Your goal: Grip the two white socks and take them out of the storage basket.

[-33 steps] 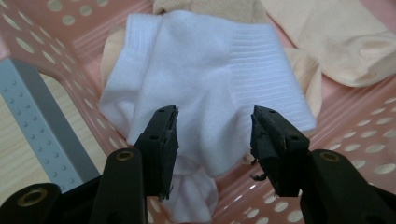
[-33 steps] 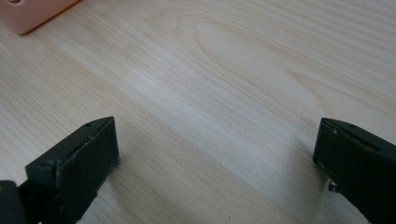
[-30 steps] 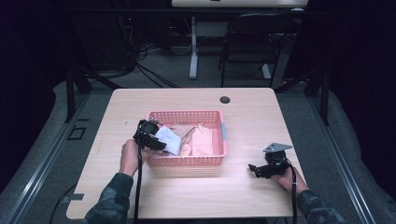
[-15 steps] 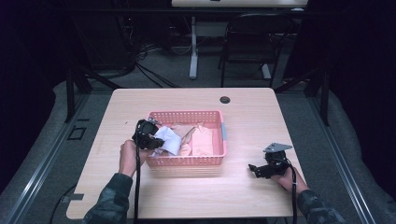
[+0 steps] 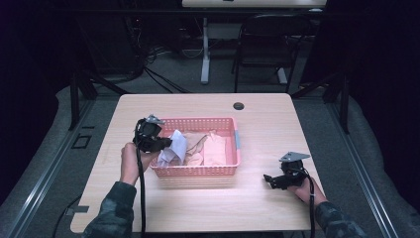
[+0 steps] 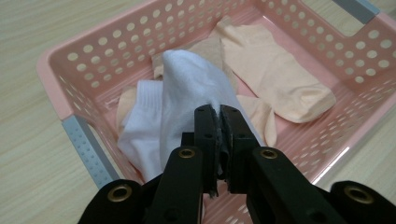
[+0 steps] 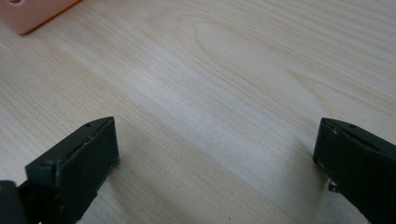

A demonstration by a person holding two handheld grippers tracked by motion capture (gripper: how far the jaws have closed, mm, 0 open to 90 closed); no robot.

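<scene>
Evidently socks are being lifted out: on the table (image 5: 257, 208), the pink basket (image 5: 198, 171) holds peach socks (image 6: 271, 74); the left gripper (image 6: 218, 114) pinches a white sock (image 6: 187, 84) above it. Next, carry it clear. The right gripper (image 7: 217, 154) rests spread wide.

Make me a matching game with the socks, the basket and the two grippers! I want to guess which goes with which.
Things:
1. white sock
2. peach sock
3. left gripper
4. right gripper

States:
A. jaws wide apart over bare table
B. lying flat in the pink basket
C. pinched and lifted partly out of the basket
D. jaws shut on cloth

Pairs: 1-C, 2-B, 3-D, 4-A
</scene>
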